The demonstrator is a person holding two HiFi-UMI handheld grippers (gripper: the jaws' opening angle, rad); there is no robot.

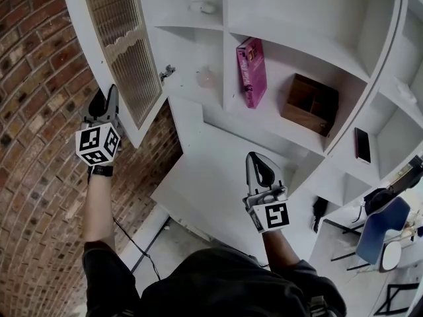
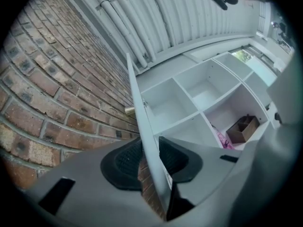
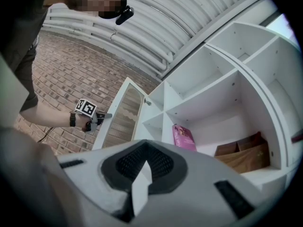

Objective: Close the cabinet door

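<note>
The cabinet door [image 1: 122, 45] stands swung wide off the left end of the white cabinet [image 1: 297, 41], out toward the brick wall [image 1: 33, 111]. It's not yet shut. Our left tongs [image 1: 107, 99] are narrowed onto its outer edge, a pad on each face of the panel. That looks like a pinch grip, which we judge is for swinging the door home. Our right tongs [image 1: 260, 167] hang clenched and empty before the open shelves, touching nothing and clear of the door's path.
</note>
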